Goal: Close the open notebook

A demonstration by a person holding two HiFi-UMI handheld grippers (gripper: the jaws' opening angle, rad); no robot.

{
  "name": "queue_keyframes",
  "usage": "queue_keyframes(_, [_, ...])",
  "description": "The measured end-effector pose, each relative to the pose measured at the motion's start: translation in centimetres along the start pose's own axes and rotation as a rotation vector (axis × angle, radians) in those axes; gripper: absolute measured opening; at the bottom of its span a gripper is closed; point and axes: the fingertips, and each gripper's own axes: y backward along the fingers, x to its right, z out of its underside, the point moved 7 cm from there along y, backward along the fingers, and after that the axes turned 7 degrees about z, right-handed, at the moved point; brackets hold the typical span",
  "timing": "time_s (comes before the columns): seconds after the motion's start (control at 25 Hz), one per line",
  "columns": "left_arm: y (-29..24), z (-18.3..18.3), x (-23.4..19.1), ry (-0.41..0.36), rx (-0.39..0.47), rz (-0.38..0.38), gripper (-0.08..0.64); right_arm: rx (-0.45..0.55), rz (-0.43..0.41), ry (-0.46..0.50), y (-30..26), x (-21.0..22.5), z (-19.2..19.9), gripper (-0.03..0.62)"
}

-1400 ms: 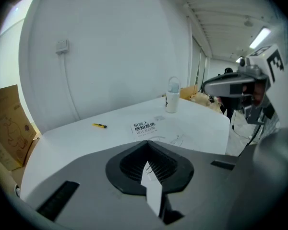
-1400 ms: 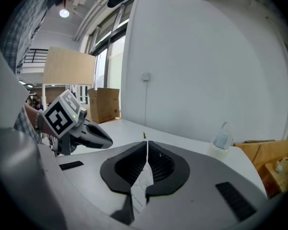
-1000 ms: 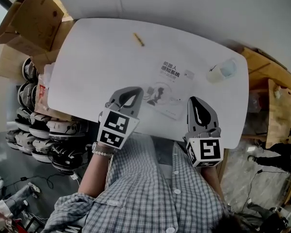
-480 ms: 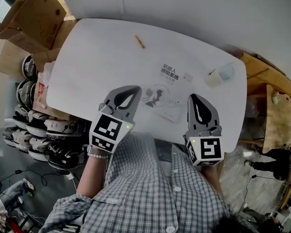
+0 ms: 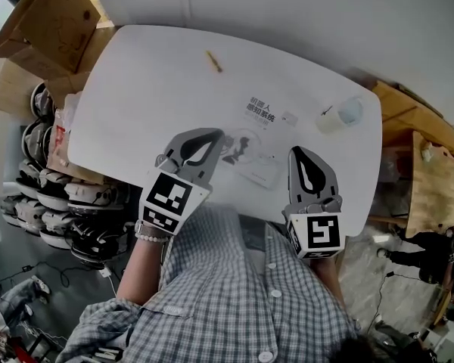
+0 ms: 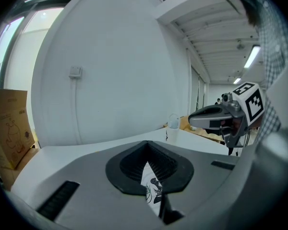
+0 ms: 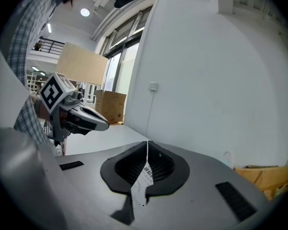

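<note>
Along the counter's [image 5: 159,89] near edge, both tools hover side by side with the notebook [image 5: 251,161] lying flat between them, just inside that edge and a little toward its right half. The left gripper [image 5: 218,136] has its jaws clenched on nothing, and its tip overlaps the notebook's left border. The right gripper [image 5: 299,151] is likewise clenched and empty, just beside the notebook's right corner.

From above I cannot tell whether the printed white face is an open spread or a cover, so first check where the spine runs. To close it well, slip one clenched tip under the free edge, swing that leaf over the spine, and rest the other tip on the opposite half so nothing slides toward the edge.

Farther off, a clear cup-like thing [image 5: 342,114] sits near the right edge and a short stick [image 5: 213,60] near the far edge, both well apart from the work.
</note>
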Motion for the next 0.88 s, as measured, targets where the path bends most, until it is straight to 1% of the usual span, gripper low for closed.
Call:
queue_keyframes(0.28, [-0.56,-0.04,0.43,-0.013,-0.006,0.02,0.008,-0.012,0.021,-0.004,0.32,0.47,0.37,0.023])
queue_keyframes(0.68, [-0.93,-0.04,0.72,-0.023,-0.016,0.047,0.008,-0.023,0.026,-0.008,0.46,0.42,0.59,0.023])
queue_keyframes(0.88, [-0.95,-0.03,0.63,-0.029,-0.023,0.048,0.008,-0.03,0.021,-0.007,0.25,0.33,0.7,0.023])
